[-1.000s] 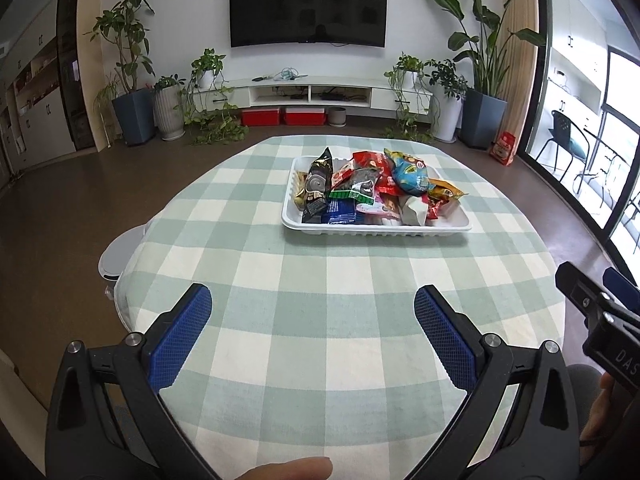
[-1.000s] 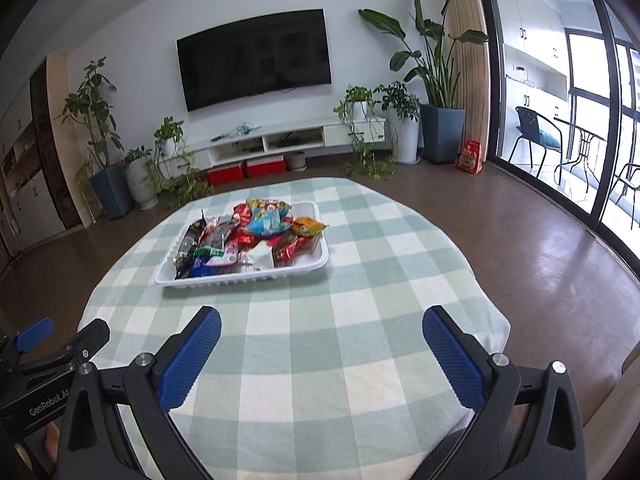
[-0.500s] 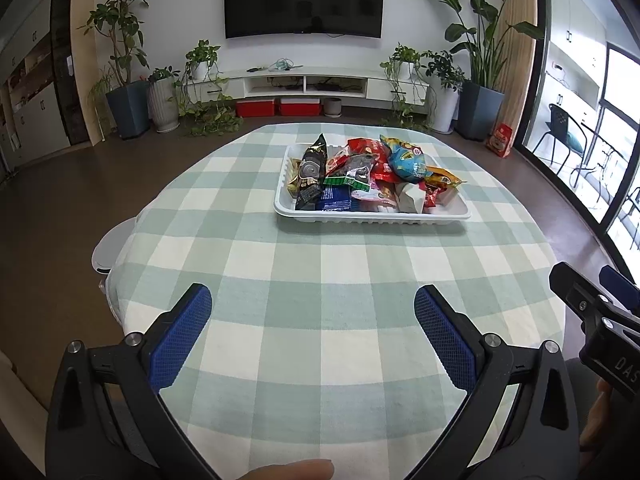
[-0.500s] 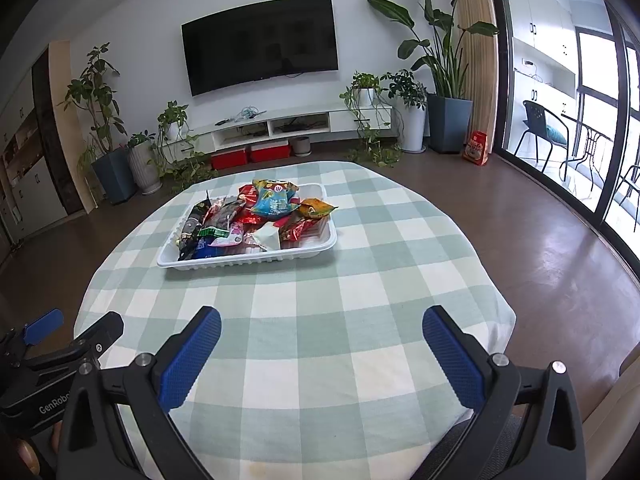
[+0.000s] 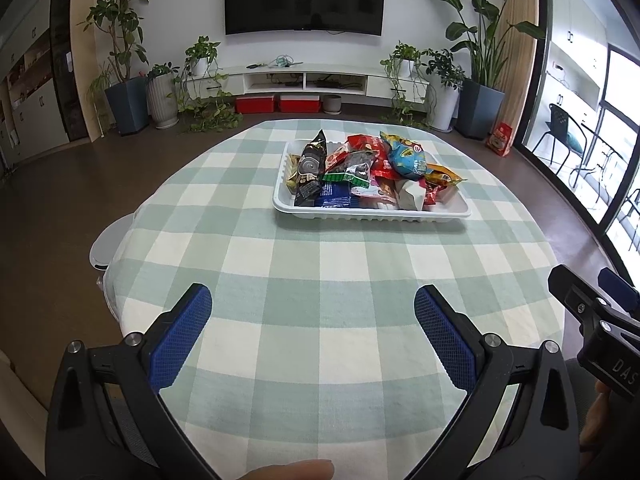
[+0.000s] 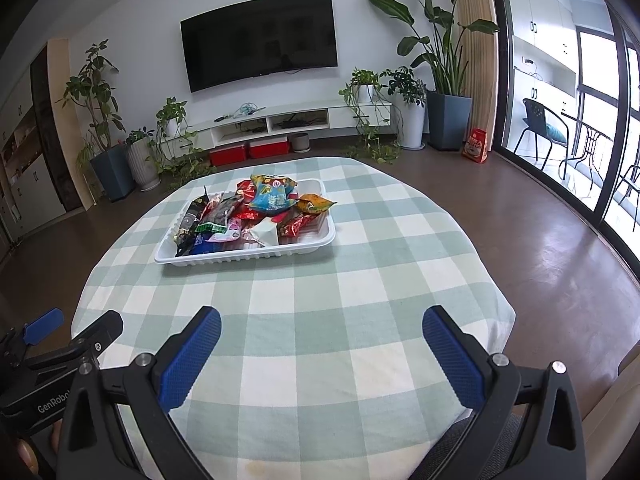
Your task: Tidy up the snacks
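Lying in one white tray (image 5: 372,213) at the centre of the frame, the snack packets (image 5: 372,172) are heaped on the checked tablecloth (image 5: 320,280); I count roughly ten, overlapping, so not exact. They look light, soft and slippery; a sealed edge seems the best place to pinch. Left gripper (image 5: 312,312) and right gripper (image 6: 322,332) both stand wide apart, holding nothing, near the lower frame.

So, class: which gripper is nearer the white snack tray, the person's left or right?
Neither clearly. The left gripper and right gripper both hover open over the near table edge, short of the white tray. The tray lies ahead-right of the left, ahead-left of the right.
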Demonstrator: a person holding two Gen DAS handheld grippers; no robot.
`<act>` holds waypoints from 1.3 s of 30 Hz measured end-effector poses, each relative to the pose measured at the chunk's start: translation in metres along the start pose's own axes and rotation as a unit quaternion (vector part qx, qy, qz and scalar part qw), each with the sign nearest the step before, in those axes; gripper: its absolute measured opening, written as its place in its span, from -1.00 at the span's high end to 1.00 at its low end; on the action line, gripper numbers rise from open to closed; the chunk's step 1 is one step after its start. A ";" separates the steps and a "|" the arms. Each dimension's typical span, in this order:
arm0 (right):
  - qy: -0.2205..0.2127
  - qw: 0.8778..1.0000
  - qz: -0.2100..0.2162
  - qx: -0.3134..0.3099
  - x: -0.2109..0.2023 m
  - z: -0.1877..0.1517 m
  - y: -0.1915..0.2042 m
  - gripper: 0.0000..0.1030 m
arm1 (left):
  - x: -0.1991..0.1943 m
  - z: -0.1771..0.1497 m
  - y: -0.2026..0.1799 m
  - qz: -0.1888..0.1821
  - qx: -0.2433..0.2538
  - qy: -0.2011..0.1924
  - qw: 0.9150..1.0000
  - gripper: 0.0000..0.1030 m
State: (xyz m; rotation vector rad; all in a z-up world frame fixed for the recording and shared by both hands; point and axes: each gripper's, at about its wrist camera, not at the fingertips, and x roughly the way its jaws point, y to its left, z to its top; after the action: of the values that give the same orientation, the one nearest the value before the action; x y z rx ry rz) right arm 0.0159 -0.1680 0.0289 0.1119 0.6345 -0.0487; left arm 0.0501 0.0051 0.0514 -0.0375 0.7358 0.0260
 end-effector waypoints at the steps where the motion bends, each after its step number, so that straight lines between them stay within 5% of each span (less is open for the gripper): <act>1: 0.000 1.000 0.000 0.000 0.000 0.000 0.000 -1.00 | 0.000 0.000 0.000 0.000 0.000 0.000 1.000 -1.00; 39: 0.004 1.000 0.000 0.001 -0.003 -0.002 -0.002 -1.00 | 0.001 -0.002 -0.001 0.000 -0.001 0.001 1.000 -1.00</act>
State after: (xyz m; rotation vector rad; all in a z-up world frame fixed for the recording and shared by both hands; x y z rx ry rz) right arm 0.0124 -0.1696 0.0290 0.1135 0.6424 -0.0487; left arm 0.0496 0.0044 0.0492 -0.0407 0.7382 0.0264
